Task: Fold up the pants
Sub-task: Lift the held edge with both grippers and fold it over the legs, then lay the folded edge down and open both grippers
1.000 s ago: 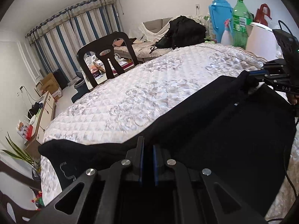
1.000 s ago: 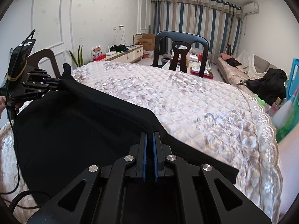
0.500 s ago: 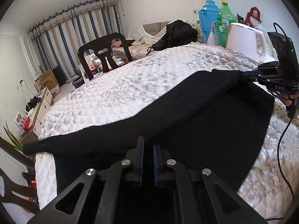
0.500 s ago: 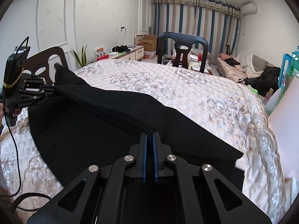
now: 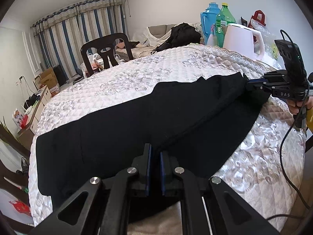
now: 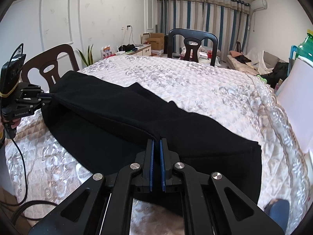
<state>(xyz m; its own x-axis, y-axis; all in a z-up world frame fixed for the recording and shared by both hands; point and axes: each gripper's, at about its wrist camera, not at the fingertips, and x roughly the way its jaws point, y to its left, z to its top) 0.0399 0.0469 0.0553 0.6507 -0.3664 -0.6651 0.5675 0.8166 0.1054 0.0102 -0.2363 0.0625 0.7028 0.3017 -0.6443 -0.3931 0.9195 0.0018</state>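
Observation:
Black pants (image 5: 137, 121) lie across the quilted table, one layer folded over the other; they also show in the right wrist view (image 6: 137, 117). My left gripper (image 5: 154, 150) is shut on the near folded edge of the pants at one end; it shows at the far left of the right wrist view (image 6: 48, 97). My right gripper (image 6: 157, 143) is shut on the same folded edge at the other end; it shows at the right of the left wrist view (image 5: 248, 82). The edge between them is held low over the lower layer.
A white quilted cloth (image 6: 195, 82) covers the table. A pink kettle (image 5: 242, 39), a green bottle (image 5: 223, 25) and a blue jug (image 5: 207, 19) stand at one table end. Dark chairs stand at the far side (image 6: 192, 45) and the left end (image 6: 49, 66).
Both grippers have carried the held pants edge across toward the near side and lowered it. The lifted layer now lies folded over the lower layer, flatter on the table.

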